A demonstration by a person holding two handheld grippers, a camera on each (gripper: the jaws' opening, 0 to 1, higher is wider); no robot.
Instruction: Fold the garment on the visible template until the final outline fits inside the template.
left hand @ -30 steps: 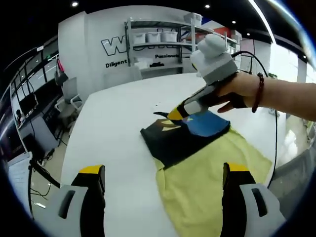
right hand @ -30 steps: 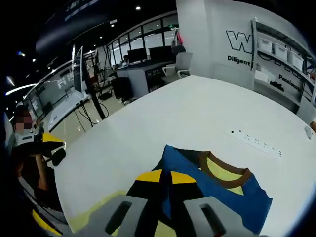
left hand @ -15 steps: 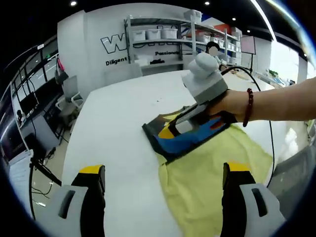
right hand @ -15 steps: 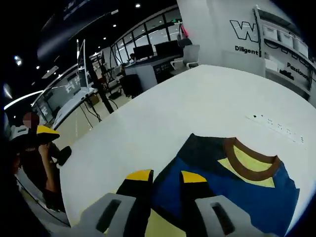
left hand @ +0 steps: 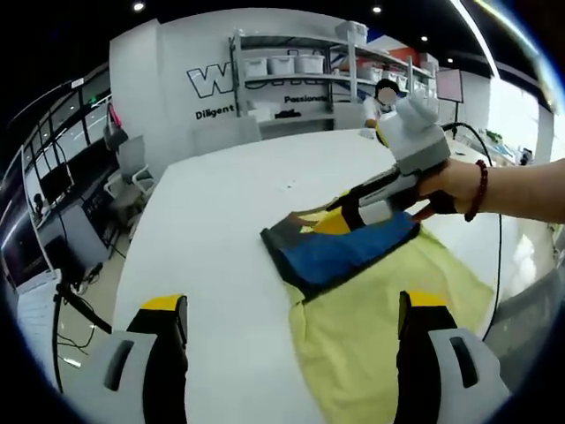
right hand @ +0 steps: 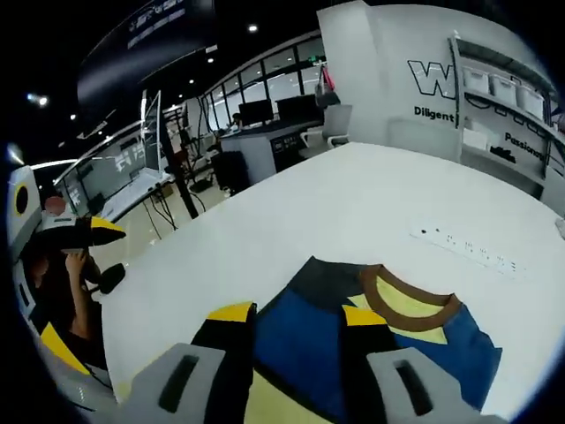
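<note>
Partly folded, the garment [left hand: 353, 256] lies between both grippers' spread, empty fingers [right hand: 231, 329].

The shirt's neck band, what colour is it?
Brown, edging the collar of the blue, black and yellow garment; it shows best in the right gripper view.

Blue/yellow/dk-grey garment [right hand: 353, 340] w/ brown collar; white table [left hand: 212, 221]

Left gripper [left hand: 291, 314] low, fingers spread wide, nothing between. Right gripper [left hand: 349, 205] reaches in from right, gripped by bare hand [left hand: 446, 181], beaded bracelet on wrist; fingers parted.
</note>
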